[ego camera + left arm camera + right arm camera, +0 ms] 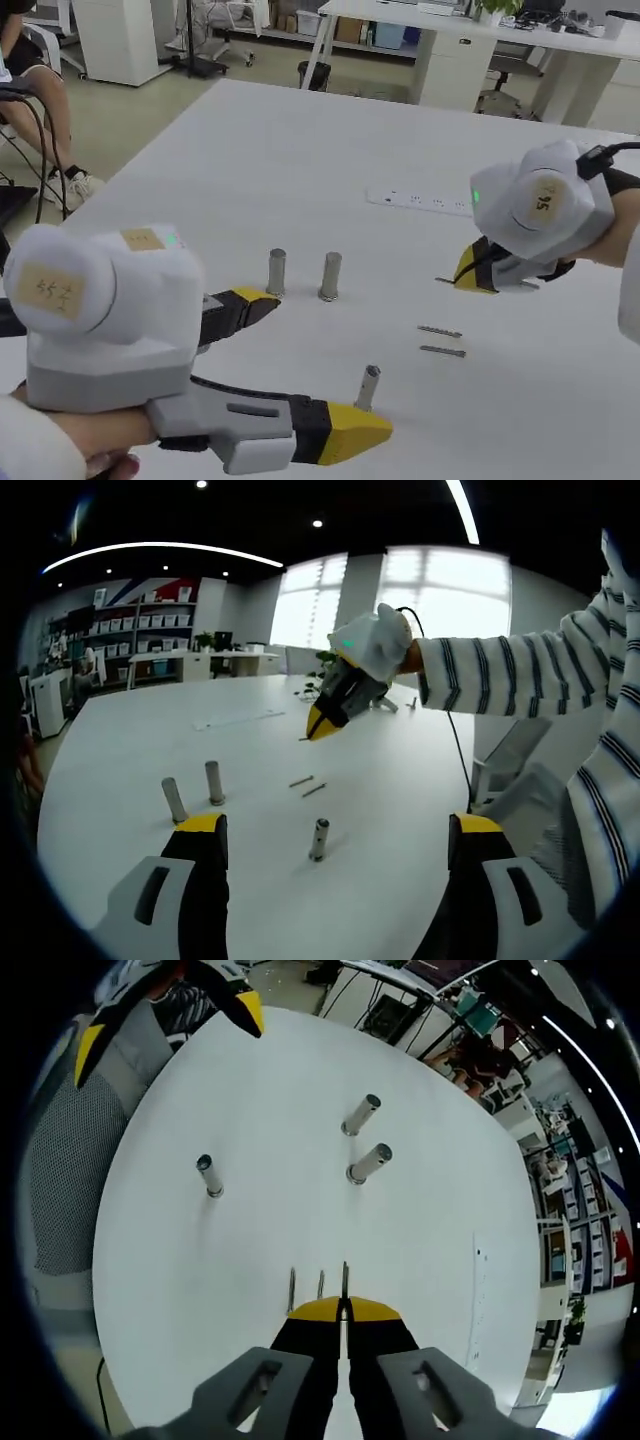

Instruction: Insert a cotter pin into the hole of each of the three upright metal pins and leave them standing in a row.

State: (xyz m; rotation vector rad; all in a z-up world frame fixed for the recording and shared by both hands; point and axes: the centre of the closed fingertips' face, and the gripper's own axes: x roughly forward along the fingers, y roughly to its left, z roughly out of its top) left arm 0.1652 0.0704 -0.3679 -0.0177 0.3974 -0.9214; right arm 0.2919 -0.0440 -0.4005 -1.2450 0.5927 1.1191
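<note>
White table in an open office, with desks and shelving at the far side. A power strip lies flat towards the far edge. Two of the metal pins stand upright just beside each other near the table's middle: the first metal pin and the second metal pin. The third metal pin stands apart from that pair, nearer the person. The left gripper is held low over the table with its jaws spread wide; in the left gripper view the third metal pin stands in the gap between them, touching neither. The right gripper is held above the table, well apart from all three pins, with its jaws pressed together on a cotter pin whose thin end sticks out past the yellow tips. Two spare cotter pins lie flat and side by side on the table, below the right gripper. A striped sleeve covers the arm behind the right gripper. No hole is discernible in any pin at this resolution.
</note>
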